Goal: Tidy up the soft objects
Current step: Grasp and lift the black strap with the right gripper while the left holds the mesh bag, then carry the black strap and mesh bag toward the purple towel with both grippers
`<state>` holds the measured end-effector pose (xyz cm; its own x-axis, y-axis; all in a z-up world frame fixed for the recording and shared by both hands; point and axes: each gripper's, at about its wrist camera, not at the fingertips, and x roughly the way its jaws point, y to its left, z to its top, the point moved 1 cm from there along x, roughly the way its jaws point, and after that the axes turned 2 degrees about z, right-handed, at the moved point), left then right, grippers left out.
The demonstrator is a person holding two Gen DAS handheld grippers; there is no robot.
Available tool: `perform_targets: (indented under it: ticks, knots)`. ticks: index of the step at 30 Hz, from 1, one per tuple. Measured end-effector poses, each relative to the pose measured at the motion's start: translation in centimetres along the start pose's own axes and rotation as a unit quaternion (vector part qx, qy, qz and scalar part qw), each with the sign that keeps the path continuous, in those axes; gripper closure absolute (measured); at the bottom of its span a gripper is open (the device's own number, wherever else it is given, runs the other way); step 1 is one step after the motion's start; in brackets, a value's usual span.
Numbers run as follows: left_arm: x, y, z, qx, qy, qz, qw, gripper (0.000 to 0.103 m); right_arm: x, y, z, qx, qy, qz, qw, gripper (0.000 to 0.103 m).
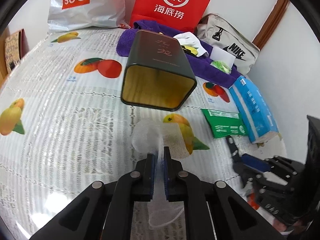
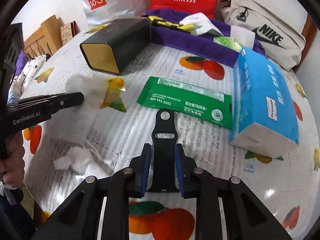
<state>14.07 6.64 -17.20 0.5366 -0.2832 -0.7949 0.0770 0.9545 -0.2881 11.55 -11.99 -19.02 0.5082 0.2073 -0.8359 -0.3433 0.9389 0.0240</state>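
A fruit-printed plastic tablecloth [image 2: 140, 92] is covering the table in front of you, and the dark square tin with the gold lining [image 1: 158, 74] is lying on its side at the middle of it, open mouth facing you. Your left gripper [image 1: 159, 160] is pinching the white gauze bandage [image 1: 152, 136] tight between its pads, just in front of that mouth, with a loose tail trailing back toward you. Your right gripper [image 2: 162, 160] is clamping a black flat clip-like piece [image 2: 164, 132], well to the right of the tin and near the green foil packet [image 2: 186, 100]. Judging by the task, you are feeding the gauze into the tin. Be keeping the roll low and lined up with the opening as you are pushing, so it slides over the lip rather than bunching. The tin looks light and may skid; be steadying it with the right side if needed. Be minding the trailing tail.
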Motion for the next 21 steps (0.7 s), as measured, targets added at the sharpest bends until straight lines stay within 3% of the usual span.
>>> perform_targets:
  ticks: [9,21]
  knots:
    - [-0.5,-1.0,0.3,0.019,-0.012,0.012,0.9997,0.097,-1.5,-1.4,0.1,0.019,-0.015,0.035,0.999,0.083]
    - [-4.8,-2.5,1.7,0.02,-0.045,-0.011,0.9987,0.097,-5.9,-3.5,1.8,0.03,-0.058,0.034,0.997,0.083]
